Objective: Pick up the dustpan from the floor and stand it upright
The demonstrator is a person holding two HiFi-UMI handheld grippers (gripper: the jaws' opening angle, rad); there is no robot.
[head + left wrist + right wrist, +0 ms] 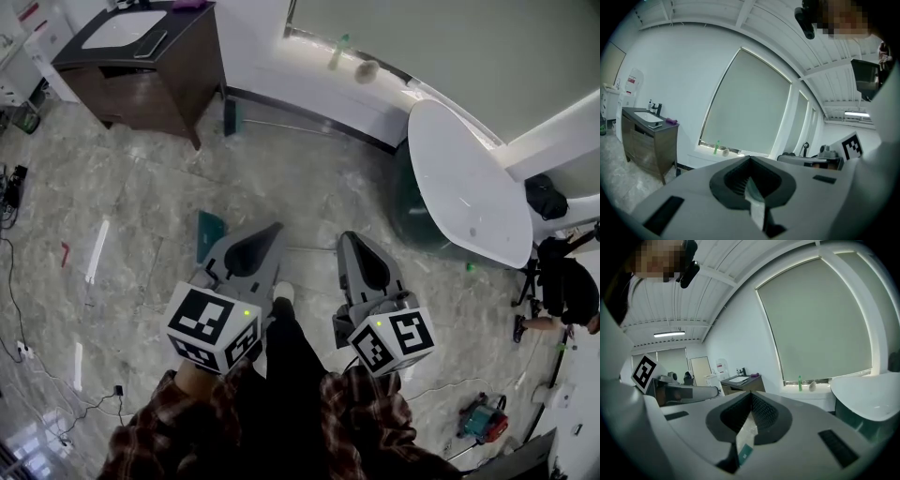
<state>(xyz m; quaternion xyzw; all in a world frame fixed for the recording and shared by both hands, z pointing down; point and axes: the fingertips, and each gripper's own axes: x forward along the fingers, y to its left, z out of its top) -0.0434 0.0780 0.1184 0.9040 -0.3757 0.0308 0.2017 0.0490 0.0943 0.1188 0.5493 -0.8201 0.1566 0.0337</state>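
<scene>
we stand on the marble floor (141, 187) with a gripper in each hand, both held out in front of our plaid sleeves (375, 417). the left gripper (275, 227) has its fingers pressed together at the tips with nothing between them, and the right gripper (349, 237) is the same, closed and empty. the dustpan (208, 234), teal, lies on the floor just beside the left gripper, partly hidden behind it in the head view; neither gripper holds it. a dark vanity (183, 66) stands by the far wall, a white tub (469, 178) is to our right, and a green bottle (337, 52) sits on the sill
</scene>
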